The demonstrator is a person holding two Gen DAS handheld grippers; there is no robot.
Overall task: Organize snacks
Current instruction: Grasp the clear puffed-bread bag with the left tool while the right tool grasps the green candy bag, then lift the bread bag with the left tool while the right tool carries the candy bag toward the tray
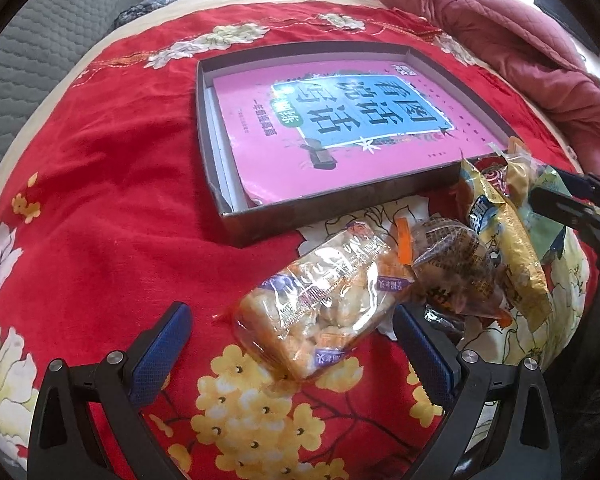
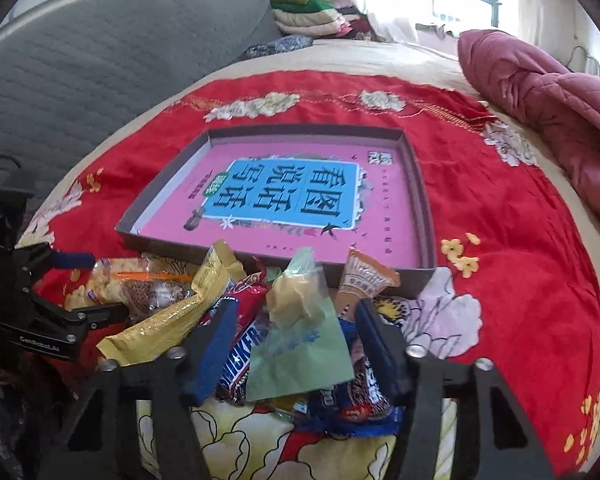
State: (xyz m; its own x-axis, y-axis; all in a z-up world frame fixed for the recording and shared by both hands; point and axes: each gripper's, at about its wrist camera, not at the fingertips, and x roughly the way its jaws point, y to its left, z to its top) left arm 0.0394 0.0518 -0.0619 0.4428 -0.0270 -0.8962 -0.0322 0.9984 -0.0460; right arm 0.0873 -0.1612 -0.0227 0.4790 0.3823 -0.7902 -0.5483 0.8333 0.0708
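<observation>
On the red floral bedspread, snack packets are heaped just near a shallow box. Right hand-held gripper straddles a pale green packet, grip uncertain. Left hand-held gripper gapes around a clear biscuit bag.

Red floral bedspread, pink and blue book, gold packet

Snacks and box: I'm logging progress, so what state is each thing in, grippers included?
Box: open, no lid, no snacks inside.
Book: closed, flat in the box.
Snack pile: loose beside the box.
Clear packet: sealed, lying between the left gripper's open jaws, not touched.
Green packet: between the right gripper's jaws, grip unclear.
</observation>
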